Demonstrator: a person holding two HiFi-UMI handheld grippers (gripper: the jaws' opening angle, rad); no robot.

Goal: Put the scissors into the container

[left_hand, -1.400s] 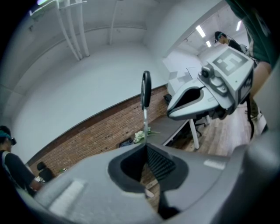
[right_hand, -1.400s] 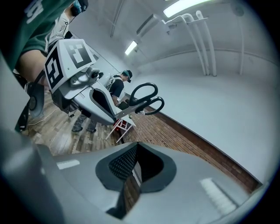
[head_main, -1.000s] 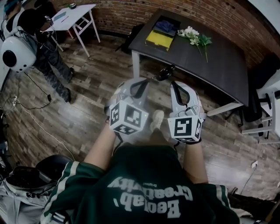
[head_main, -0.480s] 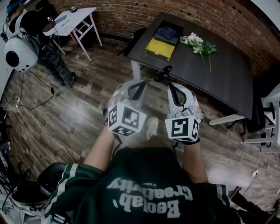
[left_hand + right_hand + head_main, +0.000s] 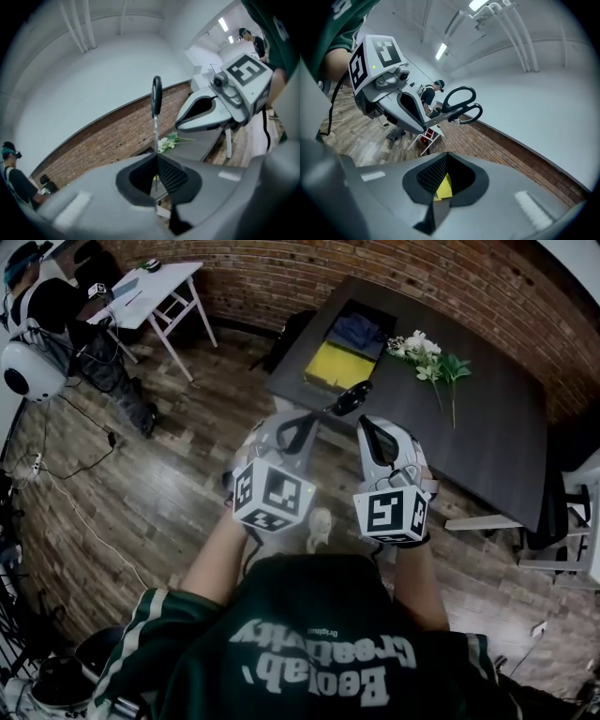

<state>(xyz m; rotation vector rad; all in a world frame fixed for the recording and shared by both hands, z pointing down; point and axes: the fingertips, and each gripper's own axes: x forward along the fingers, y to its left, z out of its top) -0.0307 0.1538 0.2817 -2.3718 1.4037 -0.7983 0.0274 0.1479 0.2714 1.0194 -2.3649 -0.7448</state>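
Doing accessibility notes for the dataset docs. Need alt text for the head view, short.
From above, a person in a green shirt holds two grippers; the left gripper is shut on black-handled scissors, handles toward a dark table. On the table sit a yellow-and-blue container and white flowers; the right gripper is empty.

Dark green shirt, pale lettering across it, sleeves seemingly white-striped; left gripper, right gripper pale grey, black-and-white marker cubes.
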